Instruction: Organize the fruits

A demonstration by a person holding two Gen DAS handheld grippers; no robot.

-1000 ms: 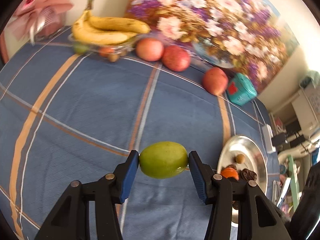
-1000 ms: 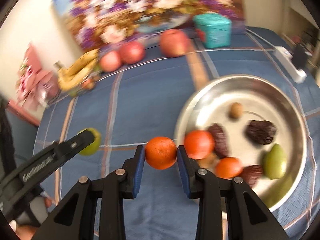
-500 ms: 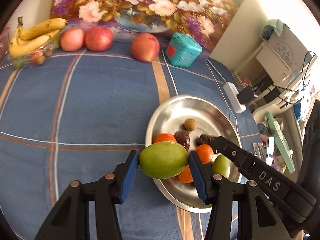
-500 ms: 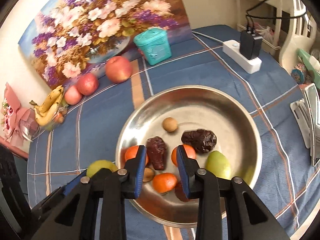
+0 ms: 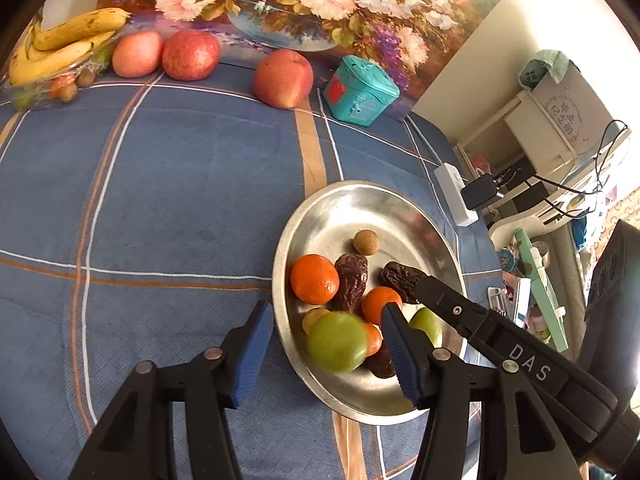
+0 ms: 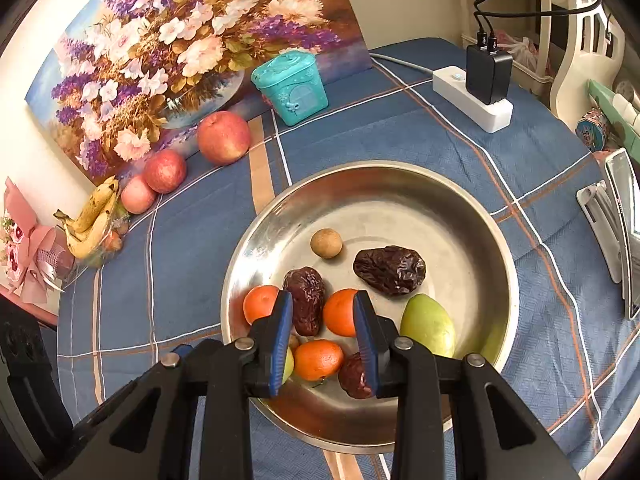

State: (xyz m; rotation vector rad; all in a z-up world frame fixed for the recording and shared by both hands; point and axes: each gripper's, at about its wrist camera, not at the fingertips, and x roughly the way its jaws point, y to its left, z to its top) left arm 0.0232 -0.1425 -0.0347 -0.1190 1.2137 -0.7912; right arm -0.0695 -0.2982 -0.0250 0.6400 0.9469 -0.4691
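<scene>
Our left gripper (image 5: 326,350) is spread wide above the near rim of the round stainless-steel bowl (image 5: 320,216), gripping nothing. The blurred green fruit (image 5: 337,342) sits between its blue pads, touching neither, over the small fruits inside the bowl. Our right gripper (image 6: 322,334) is also parted and empty, positioned over the same bowl (image 6: 440,184). The bowl contains three orange tangerines, including one (image 6: 319,359) between the right gripper's fingers, three dark wrinkled dates, a small tan round fruit (image 6: 326,243) and a second green pear-shaped fruit (image 6: 428,325). The bowl rests on the blue plaid tabletop (image 5: 180,184). Three red apples and a bunch of yellow bananas (image 5: 64,46) lie along the far edge, below the flower painting (image 5: 304,4).
</scene>
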